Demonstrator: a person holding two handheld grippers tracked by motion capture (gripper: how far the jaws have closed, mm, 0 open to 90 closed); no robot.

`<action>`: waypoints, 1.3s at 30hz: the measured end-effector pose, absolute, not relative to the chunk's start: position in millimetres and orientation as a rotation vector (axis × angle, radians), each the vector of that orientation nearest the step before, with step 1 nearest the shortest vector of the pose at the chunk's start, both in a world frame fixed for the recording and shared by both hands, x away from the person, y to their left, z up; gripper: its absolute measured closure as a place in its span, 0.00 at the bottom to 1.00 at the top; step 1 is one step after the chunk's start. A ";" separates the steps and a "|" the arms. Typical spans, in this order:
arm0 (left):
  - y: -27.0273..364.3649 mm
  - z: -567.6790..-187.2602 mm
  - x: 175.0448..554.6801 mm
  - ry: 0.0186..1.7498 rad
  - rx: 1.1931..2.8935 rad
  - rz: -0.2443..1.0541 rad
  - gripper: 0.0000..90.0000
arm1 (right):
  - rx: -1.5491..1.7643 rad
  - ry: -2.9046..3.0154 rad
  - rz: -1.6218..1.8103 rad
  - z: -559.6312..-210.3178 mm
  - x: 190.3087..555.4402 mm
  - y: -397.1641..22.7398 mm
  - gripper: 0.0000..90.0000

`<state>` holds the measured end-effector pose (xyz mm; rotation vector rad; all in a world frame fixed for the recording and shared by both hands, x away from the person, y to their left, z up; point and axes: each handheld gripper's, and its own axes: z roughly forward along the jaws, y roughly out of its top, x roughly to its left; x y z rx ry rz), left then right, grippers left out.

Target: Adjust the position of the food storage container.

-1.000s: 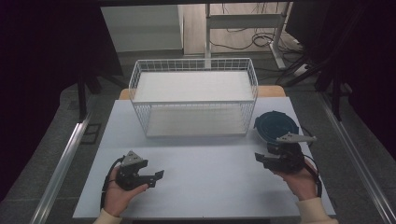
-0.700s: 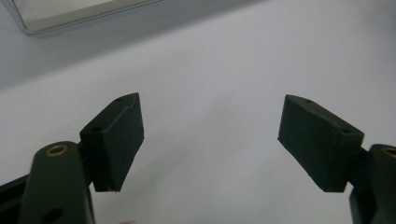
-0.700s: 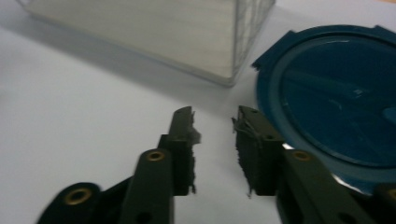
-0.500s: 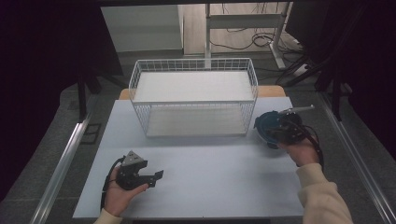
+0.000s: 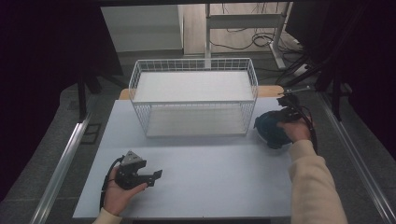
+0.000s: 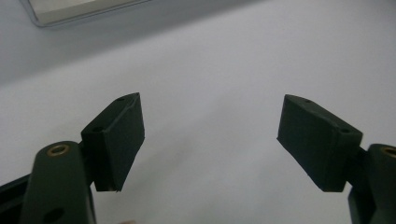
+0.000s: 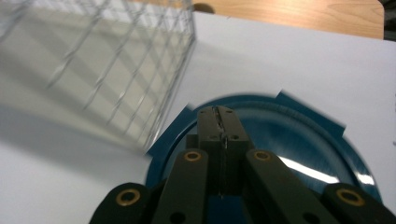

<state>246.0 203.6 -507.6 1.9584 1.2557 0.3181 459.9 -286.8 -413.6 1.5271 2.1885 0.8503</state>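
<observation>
Cream sleeve (image 5: 312, 186), black hand-held gripper (image 5: 140, 173), brass-ringed screw holes, trailing black cable

Round dark-blue plate (image 7: 299, 140): glossy, smooth, bright glints. White wire basket (image 5: 194, 100): thin coated metal mesh. White desk (image 5: 210, 182): matt, smooth; bare wood strip, upper right. Black tongs (image 6: 212, 144): matt plastic pads.

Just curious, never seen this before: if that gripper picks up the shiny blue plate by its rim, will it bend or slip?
The blue plate looks glossy, so probably slippery. Its thin, even rim suggests it is stiff and fairly light. It lies flat, unlikely to roll.
</observation>
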 end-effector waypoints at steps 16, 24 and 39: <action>209.0 -511.3 251.3 1.280 1.955 0.306 0.26 | 1.591 2.187 0.719 -441.2 522.0 -286.4 1.00; 207.9 -510.6 249.7 1.281 1.953 0.306 0.26 | 1.646 2.182 0.669 -443.4 518.8 -285.4 1.00; 205.3 -509.6 248.1 1.273 1.952 0.295 0.26 | 1.660 2.209 0.711 -443.7 491.7 -290.5 1.00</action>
